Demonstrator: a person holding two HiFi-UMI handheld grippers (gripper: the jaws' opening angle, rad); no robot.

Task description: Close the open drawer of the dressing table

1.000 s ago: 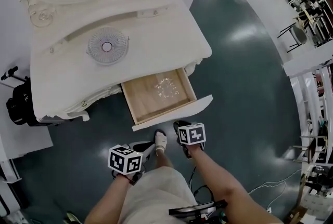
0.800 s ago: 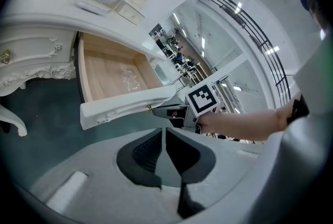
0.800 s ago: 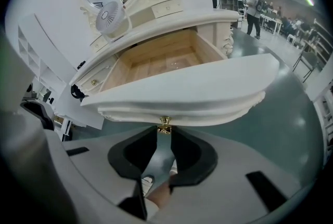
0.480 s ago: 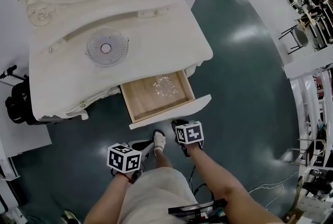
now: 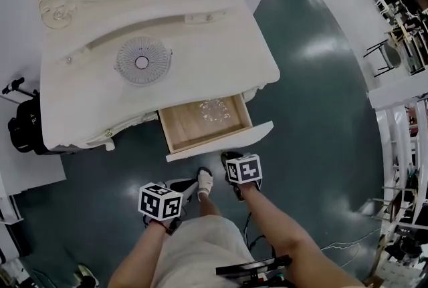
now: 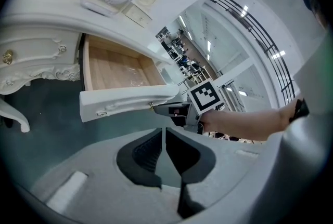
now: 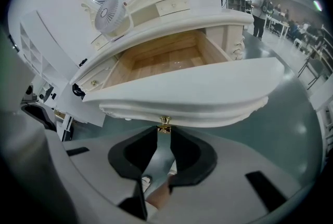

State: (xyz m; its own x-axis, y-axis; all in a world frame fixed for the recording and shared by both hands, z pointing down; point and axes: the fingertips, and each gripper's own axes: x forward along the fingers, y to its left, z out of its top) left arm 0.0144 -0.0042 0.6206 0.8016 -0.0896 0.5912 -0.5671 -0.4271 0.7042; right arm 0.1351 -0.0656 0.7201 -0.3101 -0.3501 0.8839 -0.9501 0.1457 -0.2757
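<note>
At the table's (image 5: 200,46) front edge, the open drawer's (image 5: 200,129) knob (image 7: 164,124) is clasped by the right gripper's (image 7: 164,133) jaws, which have just been closing; the left gripper's (image 6: 164,132) jaws are closed, empty.

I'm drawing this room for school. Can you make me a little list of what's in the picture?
Dressing table: white, with a small fan on top
Drawer: open, wooden inside, holds a clear shiny thing
Right gripper: jaws have just been closing, now on the drawer's gold knob
Left gripper: jaws together, empty, short of the drawer
</note>
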